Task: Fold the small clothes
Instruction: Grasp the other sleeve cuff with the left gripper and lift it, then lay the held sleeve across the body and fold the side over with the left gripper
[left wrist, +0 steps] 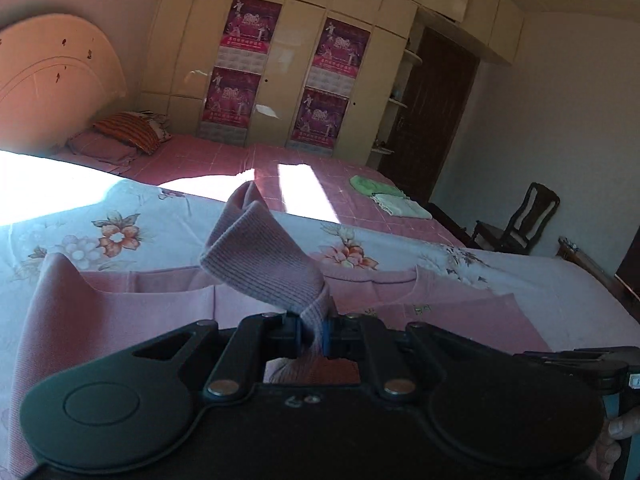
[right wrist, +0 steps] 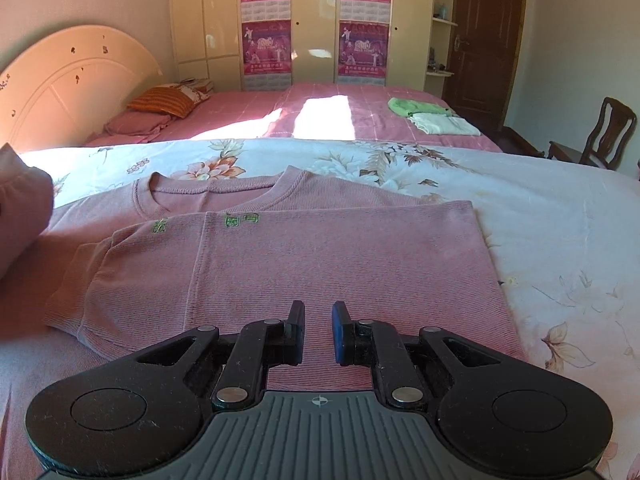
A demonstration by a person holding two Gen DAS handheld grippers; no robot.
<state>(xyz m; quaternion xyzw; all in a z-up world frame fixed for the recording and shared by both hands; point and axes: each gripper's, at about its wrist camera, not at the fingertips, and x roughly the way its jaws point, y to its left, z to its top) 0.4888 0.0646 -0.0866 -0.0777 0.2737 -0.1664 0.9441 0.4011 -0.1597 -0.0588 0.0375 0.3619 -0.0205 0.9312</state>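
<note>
A pink ribbed long-sleeved shirt (right wrist: pixel 320 264) lies on a floral sheet (right wrist: pixel 540 216), its right side folded over the body, collar away from me. My left gripper (left wrist: pixel 314 330) is shut on the shirt's ribbed sleeve cuff (left wrist: pixel 264 256) and holds it lifted above the shirt (left wrist: pixel 120 320). That lifted sleeve shows at the left edge of the right wrist view (right wrist: pixel 20 208). My right gripper (right wrist: pixel 318 332) is open and empty, low over the folded shirt's near part.
Behind the floral sheet is a pink checked bed (right wrist: pixel 320 116) with folded green and white clothes (right wrist: pixel 432 118) and pillows (right wrist: pixel 160 108) by the headboard. A wardrobe with posters (right wrist: pixel 316 20), a dark door (right wrist: pixel 480 32) and a wooden chair (right wrist: pixel 596 136) stand beyond.
</note>
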